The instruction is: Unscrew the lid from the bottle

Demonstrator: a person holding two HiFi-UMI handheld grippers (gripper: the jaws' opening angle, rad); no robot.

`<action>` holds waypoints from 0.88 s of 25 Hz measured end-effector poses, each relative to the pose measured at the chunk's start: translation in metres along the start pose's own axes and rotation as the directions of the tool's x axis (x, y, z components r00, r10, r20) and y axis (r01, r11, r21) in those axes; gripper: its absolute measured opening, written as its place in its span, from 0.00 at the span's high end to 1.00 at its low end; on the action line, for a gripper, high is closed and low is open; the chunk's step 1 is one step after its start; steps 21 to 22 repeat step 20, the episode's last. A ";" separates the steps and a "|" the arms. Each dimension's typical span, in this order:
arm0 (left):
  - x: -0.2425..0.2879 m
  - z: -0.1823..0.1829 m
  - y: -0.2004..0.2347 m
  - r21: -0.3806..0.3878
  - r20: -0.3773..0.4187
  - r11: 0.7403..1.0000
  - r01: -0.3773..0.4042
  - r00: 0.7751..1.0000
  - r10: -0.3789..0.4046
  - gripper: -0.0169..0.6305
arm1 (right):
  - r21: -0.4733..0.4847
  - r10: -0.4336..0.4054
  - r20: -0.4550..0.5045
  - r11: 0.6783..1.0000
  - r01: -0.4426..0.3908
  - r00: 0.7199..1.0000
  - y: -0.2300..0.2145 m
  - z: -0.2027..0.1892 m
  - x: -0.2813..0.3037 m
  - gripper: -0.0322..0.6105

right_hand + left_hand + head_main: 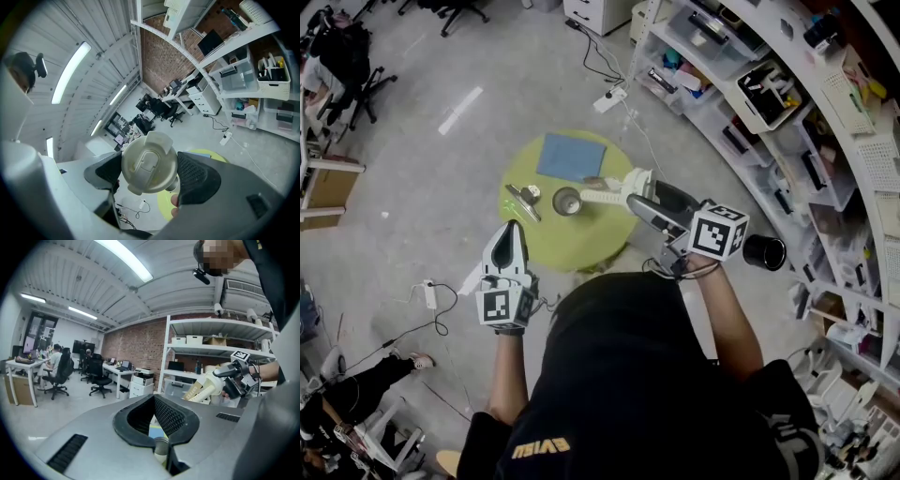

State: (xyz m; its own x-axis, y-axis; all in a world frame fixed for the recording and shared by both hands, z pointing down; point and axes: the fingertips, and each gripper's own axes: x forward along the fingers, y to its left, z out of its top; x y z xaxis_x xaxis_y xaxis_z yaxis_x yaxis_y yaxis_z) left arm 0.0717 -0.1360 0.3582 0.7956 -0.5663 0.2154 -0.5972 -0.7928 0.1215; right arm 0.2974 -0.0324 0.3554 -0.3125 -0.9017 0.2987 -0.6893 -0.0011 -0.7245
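Bottle [598, 197] gripped by R jaws above table [534, 248] w/ cup [567, 201], blue mat [571, 157]; L jaws closed, empty.

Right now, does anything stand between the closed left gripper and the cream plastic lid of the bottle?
Nothing visible. The left gripper faces the cream plastic lid across open air; the right gripper holds its cream bottle up. The steel cup sits lower, on the green table.

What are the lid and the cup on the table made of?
The lid looks like cream plastic with a matte finish: moulded flip tab, soft even sheen. The cup is probably bare steel: grey, with a bright rim and a dark inside.
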 end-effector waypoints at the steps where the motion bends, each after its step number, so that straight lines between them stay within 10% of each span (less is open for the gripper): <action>1: 0.003 -0.003 -0.002 -0.004 0.001 1.000 0.011 1.000 -0.011 0.95 | -0.010 -0.005 -0.011 1.000 0.005 1.000 -0.001 0.000 0.000 0.37; 22: -0.019 -0.056 -0.052 -0.054 -0.089 0.998 -0.022 0.996 0.017 0.95 | -0.107 0.034 -0.214 0.993 -0.059 0.976 -0.013 0.016 0.010 0.37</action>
